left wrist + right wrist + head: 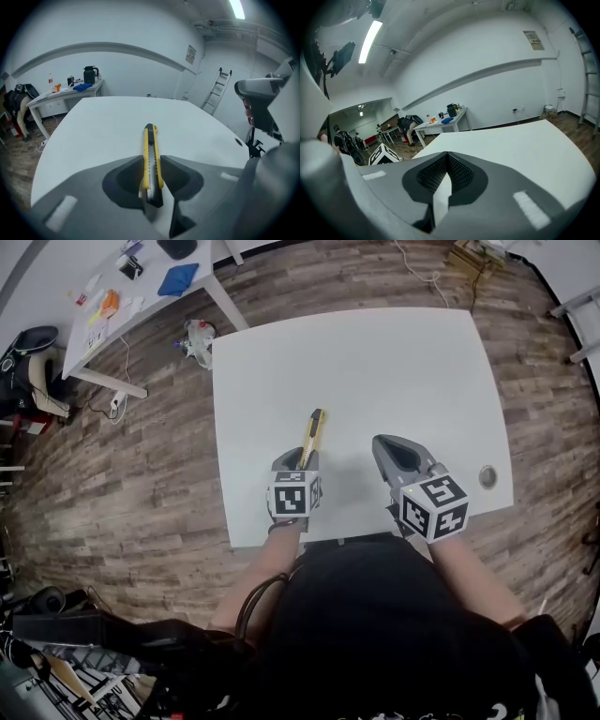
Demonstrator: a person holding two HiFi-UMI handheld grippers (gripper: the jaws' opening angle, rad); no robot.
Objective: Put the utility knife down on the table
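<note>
**Left hand-held gripper**: clenched on the knife. The jaws pinch the rear of the yellow-and-black body from both sides. The body stands on its narrow edge, and its front end projects straight ahead, beyond the jaw tips.

**Knife and surface:** the knife is over the near middle of the white surface, well inside its edges. No view settles whether the front end touches the surface or hangs just above it. The area ahead of the knife is bare.

**Right hand-held gripper**: jaws together with nothing between them. It is held beside the left one near the surface's front edge, apart from the knife.

**Step in hand:** the knife is in the grip and the put-down is not yet done.

**Next move (judgement):**
- Lower the left hand-held gripper until the knife rests along the surface.
- Part the jaws.
- Draw back along the knife's own line, so the jaws do not drag it.

Since the knife is held on edge, it will probably roll onto its flat side when let go. A low release keeps that fall small.
</note>
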